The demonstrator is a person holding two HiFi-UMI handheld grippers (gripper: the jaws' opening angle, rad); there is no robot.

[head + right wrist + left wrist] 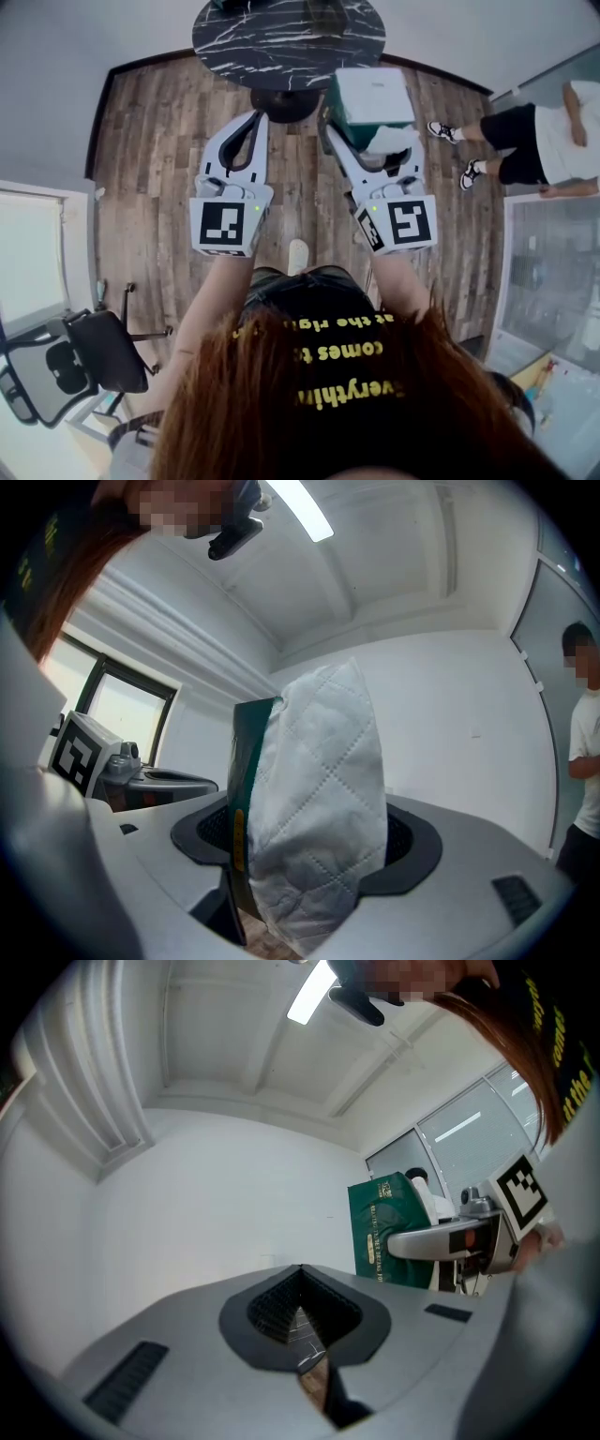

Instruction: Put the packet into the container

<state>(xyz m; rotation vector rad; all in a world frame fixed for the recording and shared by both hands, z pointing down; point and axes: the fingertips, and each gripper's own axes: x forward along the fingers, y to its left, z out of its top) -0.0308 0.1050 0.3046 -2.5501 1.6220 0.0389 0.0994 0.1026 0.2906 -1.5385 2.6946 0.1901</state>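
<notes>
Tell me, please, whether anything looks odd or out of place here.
A white quilted tissue sticks loosely out of the green packet held in the right gripper, crumpled at the grip. Nothing else looks spilled or damaged.

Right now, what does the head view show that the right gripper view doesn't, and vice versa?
Only the head view: the round black table and an office chair. Only the right gripper view: the ceiling light and a window. Both: the green packet clamped in the right gripper, the left gripper, and a bystander.
</notes>
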